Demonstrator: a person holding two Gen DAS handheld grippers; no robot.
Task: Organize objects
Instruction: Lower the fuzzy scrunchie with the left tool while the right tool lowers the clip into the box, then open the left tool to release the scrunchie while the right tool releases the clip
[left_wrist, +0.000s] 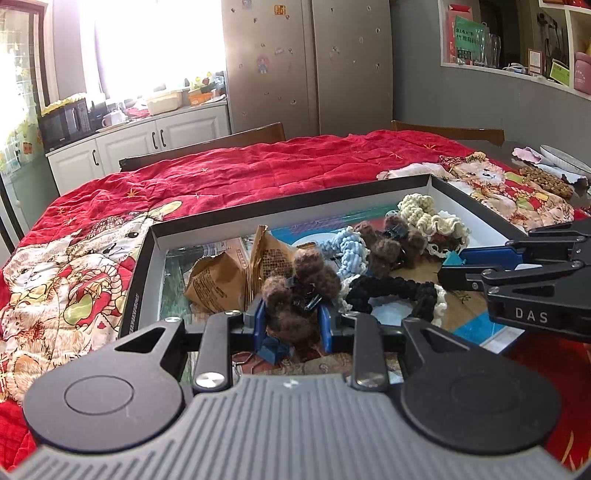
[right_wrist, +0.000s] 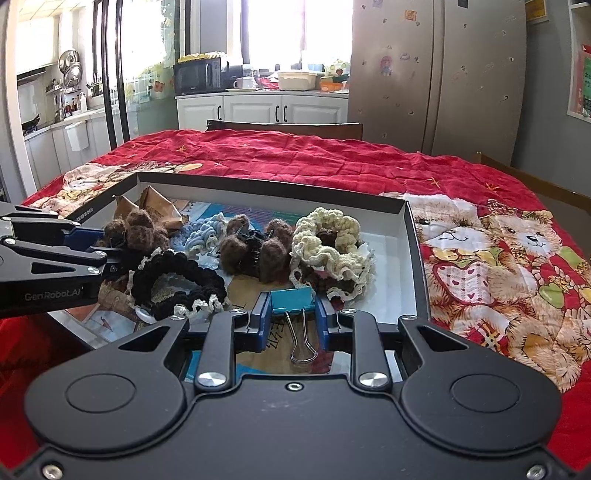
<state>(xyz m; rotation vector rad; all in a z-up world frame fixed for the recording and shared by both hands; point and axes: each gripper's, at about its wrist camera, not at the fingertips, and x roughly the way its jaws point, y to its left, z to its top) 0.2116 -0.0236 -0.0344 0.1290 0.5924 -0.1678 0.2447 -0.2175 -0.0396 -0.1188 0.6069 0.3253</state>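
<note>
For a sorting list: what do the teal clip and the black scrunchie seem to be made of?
Teal binder clip: painted metal, seemingly, with shiny bare wire handles. Black scrunchie: crocheted yarn, matte and ribbed, with a cream lace-like edge.

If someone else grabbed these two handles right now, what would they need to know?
Left gripper: shut on a fuzzy brown hair claw, at the near edge of the box.
Right gripper: shut on a teal binder clip, also over the box.
In the box: black scrunchie, cream scrunchie, blue scrunchie, another brown claw, paper packets.
Left to do: sorting; both held things need placing.
</note>
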